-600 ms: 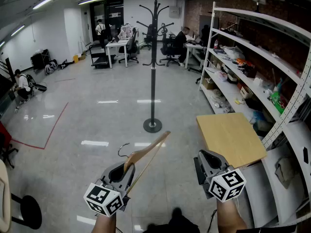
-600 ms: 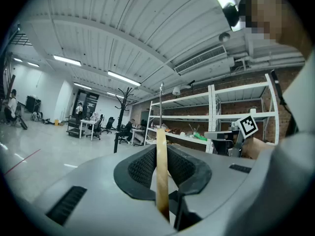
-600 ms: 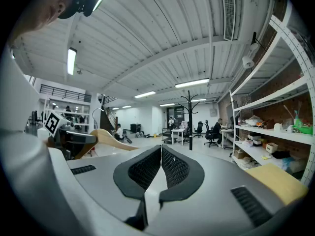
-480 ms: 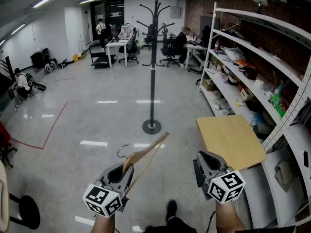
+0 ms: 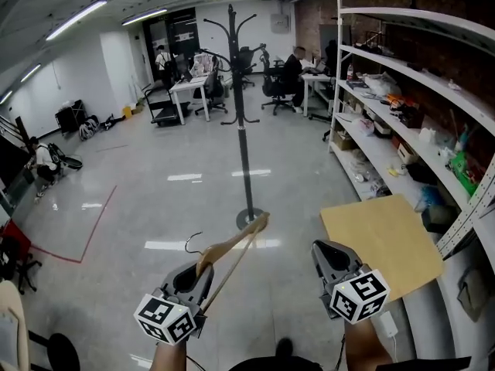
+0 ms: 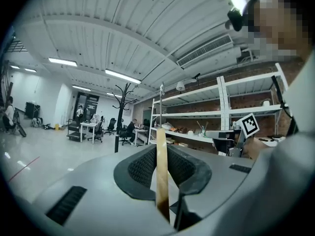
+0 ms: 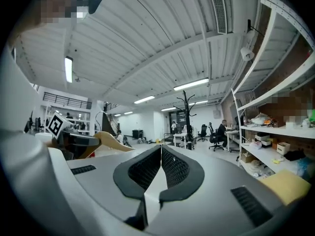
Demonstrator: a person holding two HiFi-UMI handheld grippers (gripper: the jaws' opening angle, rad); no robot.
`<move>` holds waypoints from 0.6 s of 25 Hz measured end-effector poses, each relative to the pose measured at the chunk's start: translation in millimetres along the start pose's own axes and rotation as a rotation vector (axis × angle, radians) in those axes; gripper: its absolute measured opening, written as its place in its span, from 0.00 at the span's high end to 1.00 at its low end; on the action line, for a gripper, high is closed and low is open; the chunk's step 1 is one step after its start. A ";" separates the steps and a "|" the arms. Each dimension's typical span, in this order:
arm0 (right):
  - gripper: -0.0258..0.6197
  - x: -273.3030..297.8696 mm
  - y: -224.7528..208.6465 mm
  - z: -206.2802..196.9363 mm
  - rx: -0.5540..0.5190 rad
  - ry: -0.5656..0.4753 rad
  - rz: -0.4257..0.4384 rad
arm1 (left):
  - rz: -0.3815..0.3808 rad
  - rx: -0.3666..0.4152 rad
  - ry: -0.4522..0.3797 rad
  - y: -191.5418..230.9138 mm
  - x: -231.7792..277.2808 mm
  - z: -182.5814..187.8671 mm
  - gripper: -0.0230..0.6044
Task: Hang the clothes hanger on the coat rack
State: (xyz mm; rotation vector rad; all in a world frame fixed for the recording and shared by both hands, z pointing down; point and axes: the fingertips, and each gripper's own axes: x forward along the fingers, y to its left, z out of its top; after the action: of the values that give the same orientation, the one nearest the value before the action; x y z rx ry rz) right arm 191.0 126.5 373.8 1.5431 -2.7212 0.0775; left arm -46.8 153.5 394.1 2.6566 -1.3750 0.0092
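Currently left gripper (image 5: 193, 275) jaws clamp the wooden hanger (image 5: 232, 246), its long axis running forward past the jaws toward the coat rack (image 5: 242, 130), well ahead; right gripper (image 5: 331, 255) jaws together, empty.

Head view: rack (image 5: 242, 122) foot sits partly behind the hanger (image 5: 232, 246) tip; only a dark sliver shows. Hanger's near end is lost inside the left gripper (image 5: 193, 275). Hook is thin, its shape barely readable. Forearms (image 5: 363, 348) are cut by the bottom edge. Shelf unit (image 5: 433, 107) runs off the right edge; goods on it too small to name.

Left gripper view: hanger seen edge-on as one wooden strip, hook out of sight. Rack foot behind the gripper body.

Right gripper view: hanger partly behind the left gripper.
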 end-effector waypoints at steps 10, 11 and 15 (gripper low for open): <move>0.95 66.6 -81.8 -0.7 0.022 0.028 0.013 | 0.009 0.005 0.038 16.6 90.8 10.7 0.88; 0.95 72.7 -82.4 -0.8 0.025 0.030 0.021 | 0.012 0.006 0.046 20.5 94.0 10.7 0.88; 0.95 99.6 -86.7 -4.5 0.020 0.043 0.040 | 0.005 -0.004 0.048 40.3 112.1 12.3 0.88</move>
State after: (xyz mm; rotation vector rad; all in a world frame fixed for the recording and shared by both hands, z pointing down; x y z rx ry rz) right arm 214.2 -3.1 385.0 1.4738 -2.7274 0.1370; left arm -15.3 38.0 395.4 2.6323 -1.3658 0.0699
